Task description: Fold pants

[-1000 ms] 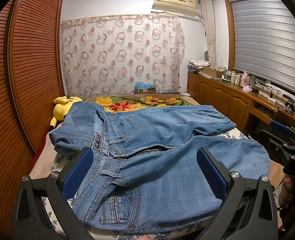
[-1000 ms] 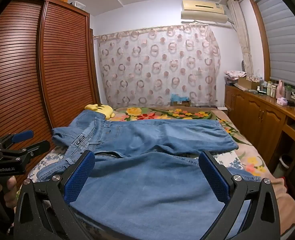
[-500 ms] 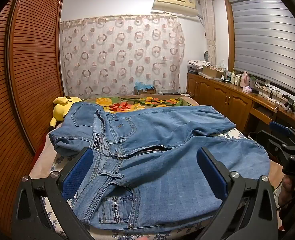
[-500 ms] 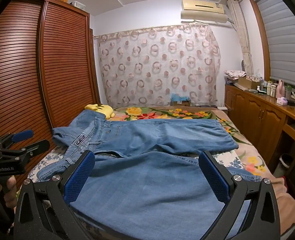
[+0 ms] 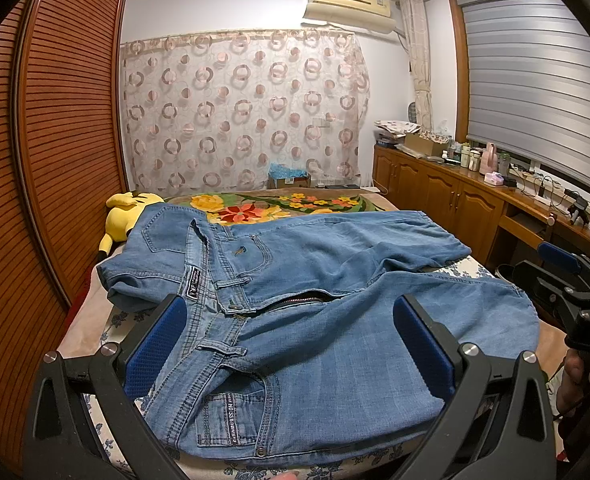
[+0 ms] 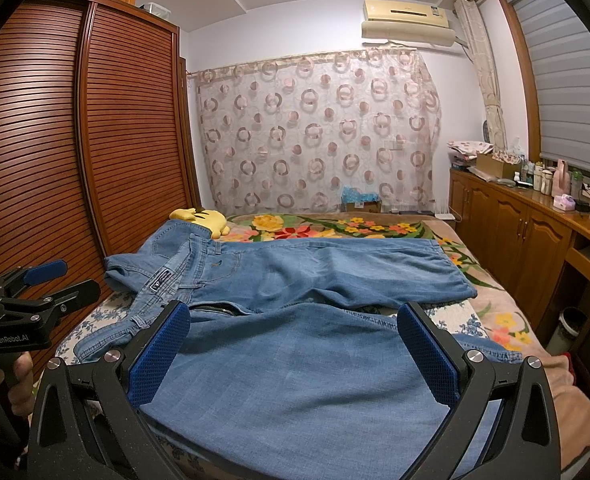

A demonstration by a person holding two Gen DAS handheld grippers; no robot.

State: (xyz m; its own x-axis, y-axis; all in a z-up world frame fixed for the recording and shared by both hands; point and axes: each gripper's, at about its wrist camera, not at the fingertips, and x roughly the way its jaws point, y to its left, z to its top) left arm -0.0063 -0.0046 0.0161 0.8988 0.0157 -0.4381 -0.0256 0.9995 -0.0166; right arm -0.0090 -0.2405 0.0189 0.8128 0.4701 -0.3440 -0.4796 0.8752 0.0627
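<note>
I am looking at the jeans (image 5: 315,320), lying spread open on the bed (image 5: 107,320), not yet folded. Their long axis is running across the bed: the waistband is sitting toward the left edge, both legs are reaching toward the right edge, and the near leg is lying along the near edge with the far leg parted from it. The garment is lying directly ahead of and below both sets of fingers. The left gripper (image 5: 291,344) is hovering nearer the waistband and pocket, fingers wide apart, holding nothing. The right gripper (image 6: 295,356) is hovering over the near leg, fingers likewise apart and empty. I judge the leg end is falling to the right hand. The near hem is being cut off behind the gripper bodies. A yellow plush toy (image 5: 125,216) is resting at the far left corner.
</note>
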